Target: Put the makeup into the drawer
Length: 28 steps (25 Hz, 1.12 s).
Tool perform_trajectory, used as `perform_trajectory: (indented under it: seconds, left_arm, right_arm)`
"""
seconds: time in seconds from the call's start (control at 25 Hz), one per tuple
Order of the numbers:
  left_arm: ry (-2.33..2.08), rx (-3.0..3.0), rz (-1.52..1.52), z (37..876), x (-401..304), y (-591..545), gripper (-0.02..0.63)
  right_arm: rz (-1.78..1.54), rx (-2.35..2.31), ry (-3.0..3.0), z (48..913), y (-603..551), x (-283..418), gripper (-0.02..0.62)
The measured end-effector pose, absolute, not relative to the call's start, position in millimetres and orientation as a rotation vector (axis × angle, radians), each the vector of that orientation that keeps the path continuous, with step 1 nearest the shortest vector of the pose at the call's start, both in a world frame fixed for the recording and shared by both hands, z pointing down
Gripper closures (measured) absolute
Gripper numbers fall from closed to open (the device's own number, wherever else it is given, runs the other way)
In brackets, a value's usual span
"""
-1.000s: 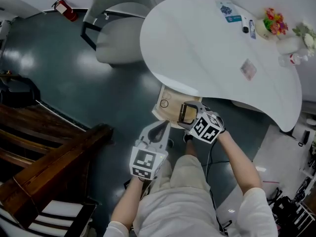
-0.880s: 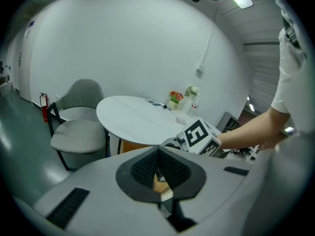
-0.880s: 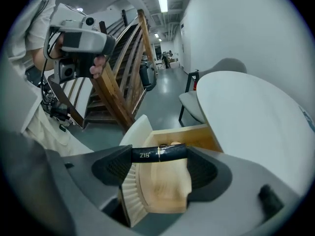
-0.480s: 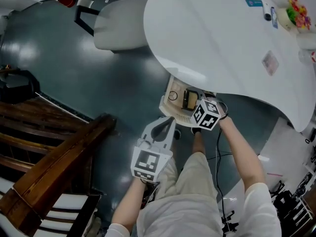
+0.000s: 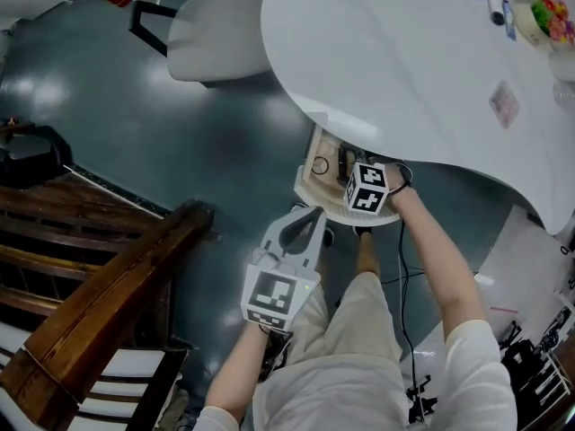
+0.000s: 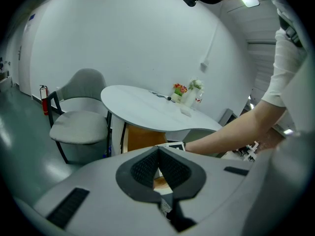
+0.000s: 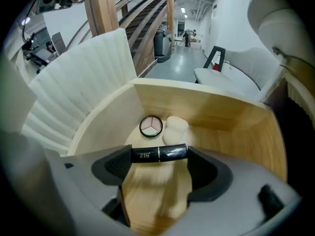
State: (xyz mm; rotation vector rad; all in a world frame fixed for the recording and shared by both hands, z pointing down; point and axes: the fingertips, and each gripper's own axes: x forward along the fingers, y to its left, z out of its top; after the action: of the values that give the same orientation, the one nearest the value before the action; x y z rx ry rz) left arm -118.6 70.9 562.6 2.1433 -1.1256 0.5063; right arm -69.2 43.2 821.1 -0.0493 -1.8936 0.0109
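Observation:
My right gripper (image 7: 158, 157) is shut on a black lipstick tube (image 7: 170, 153) with gold print, held crosswise between its pads just above the floor of the open wooden drawer (image 7: 231, 117). On the drawer floor beyond the tube lie a round compact (image 7: 150, 126) and a white puff (image 7: 175, 128). In the head view the right gripper (image 5: 352, 171) reaches into the drawer (image 5: 316, 158) under the white table (image 5: 404, 70). My left gripper (image 5: 304, 225) hangs shut and empty above the person's lap, short of the drawer; its closed pads (image 6: 147, 165) show in the left gripper view.
A grey chair (image 5: 211, 25) stands left of the table. A wooden stair rail (image 5: 108, 277) runs along the lower left. Small items and flowers (image 5: 552, 16) sit on the table's far right. A ribbed white panel (image 7: 78, 87) flanks the drawer's left side.
My right gripper has carried the lipstick tube forward and down into the open drawer. The left gripper has stayed nearly in place.

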Motion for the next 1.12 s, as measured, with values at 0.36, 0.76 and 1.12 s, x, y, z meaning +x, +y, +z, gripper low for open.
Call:
perform_trajectory:
  seconds: [0.36, 0.76, 1.12]
  left_arm:
    - [-1.127, 2.129, 0.525, 569, -123, 80, 0.597]
    - [-1.148, 2.127, 0.525, 561, -119, 86, 0.597]
    - [-1.22, 2.113, 0.5, 527, -115, 92, 0.597]
  right_arm:
    - [-0.031, -0.034, -1.809, 843, 34, -72, 0.233]
    - [-0.051, -0.053, -1.833, 825, 39, -68, 0.235]
    - [0.002, -0.035, -1.905, 768, 55, -68, 0.235]
